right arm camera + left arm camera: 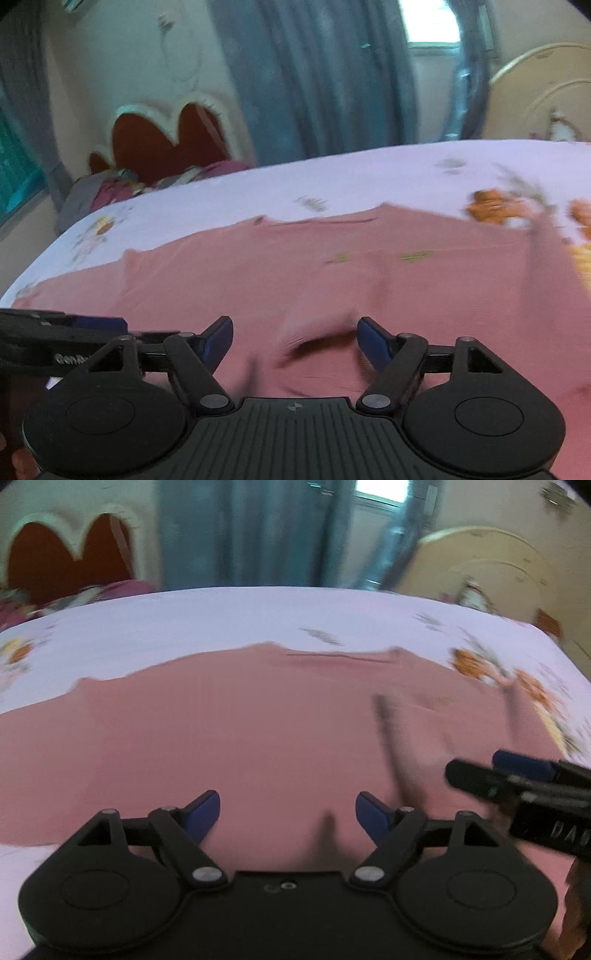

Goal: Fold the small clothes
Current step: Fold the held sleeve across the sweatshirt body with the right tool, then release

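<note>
garment: dusty-pink knit top (229,738) spread flat on the white floral bedsheet (221,616), neckline at the far edge | left gripper (288,814): blue pads wide apart over the cloth, gripping nothing | right gripper (294,341): same, above a raised wrinkle | right view only: small green marks on the chest (blurred)

A plain dusty-pink garment (229,738) lies on a white bedsheet (221,616) printed with orange flowers
</note>
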The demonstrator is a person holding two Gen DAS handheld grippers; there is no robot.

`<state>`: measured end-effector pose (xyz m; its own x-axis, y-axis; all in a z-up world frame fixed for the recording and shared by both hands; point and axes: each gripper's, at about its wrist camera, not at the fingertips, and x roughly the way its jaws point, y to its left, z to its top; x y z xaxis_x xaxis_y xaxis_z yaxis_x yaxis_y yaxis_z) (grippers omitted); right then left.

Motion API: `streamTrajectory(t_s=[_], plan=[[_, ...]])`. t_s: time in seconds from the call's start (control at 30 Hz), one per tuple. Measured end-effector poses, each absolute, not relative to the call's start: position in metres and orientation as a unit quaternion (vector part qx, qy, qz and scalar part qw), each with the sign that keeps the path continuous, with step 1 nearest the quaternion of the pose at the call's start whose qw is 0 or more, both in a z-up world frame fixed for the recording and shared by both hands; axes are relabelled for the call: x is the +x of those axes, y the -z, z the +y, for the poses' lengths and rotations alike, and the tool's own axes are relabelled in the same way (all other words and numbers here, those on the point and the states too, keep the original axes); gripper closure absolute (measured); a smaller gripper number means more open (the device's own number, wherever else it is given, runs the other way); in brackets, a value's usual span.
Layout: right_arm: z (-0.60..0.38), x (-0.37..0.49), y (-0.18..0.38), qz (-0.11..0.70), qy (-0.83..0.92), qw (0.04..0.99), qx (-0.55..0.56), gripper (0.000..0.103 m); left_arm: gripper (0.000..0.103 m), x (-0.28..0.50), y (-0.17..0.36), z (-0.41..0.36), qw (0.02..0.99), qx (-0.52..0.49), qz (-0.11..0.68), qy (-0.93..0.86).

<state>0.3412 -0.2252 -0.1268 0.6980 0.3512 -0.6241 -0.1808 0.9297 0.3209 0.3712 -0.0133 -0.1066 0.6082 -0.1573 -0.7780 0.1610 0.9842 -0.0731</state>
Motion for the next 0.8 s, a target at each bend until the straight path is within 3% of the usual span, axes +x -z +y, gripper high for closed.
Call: streamTrajectory(t_s=[0.23,0.37,0.43,0.47,0.53,0.57,0.6,0.8], plan=[[-0.304,0.304,0.137,0.368,-0.022,0.925,0.088,0.029,0.020,0.375,0.122,-0.078,0.894,0.053,0.419,0.145],[-0.339,0.292,0.149,0.384,0.021,0.919,0.090,0.031,0.038,0.388,0.137,-0.092,0.895,0.058,0.422,0.132],[-0.350,0.290,0.154,0.394,0.028,0.914,0.093,0.055,0.049,0.394,0.143,-0.092,0.895,0.053,0.425,0.124],[-0.355,0.289,0.157,0.397,0.031,0.912,0.096,0.055,0.053,0.394,0.144,-0.090,0.898,0.047,0.420,0.123],[-0.357,0.292,0.162,0.399,0.036,0.911,0.097,0.055,0.071,0.396,0.144,-0.086,0.902,0.036,0.412,0.122],[-0.357,0.294,0.165,0.399,0.037,0.911,0.094,0.055,0.086,0.398,0.142,-0.082,0.902,0.023,0.410,0.131],[-0.357,0.296,0.167,0.399,0.038,0.912,0.093,0.055,0.093,0.399,0.140,-0.077,0.903,0.005,0.409,0.134],[-0.358,0.322,0.176,0.399,0.035,0.910,0.105,0.055,0.094,0.394,0.114,-0.048,0.924,-0.051,0.362,0.115]])
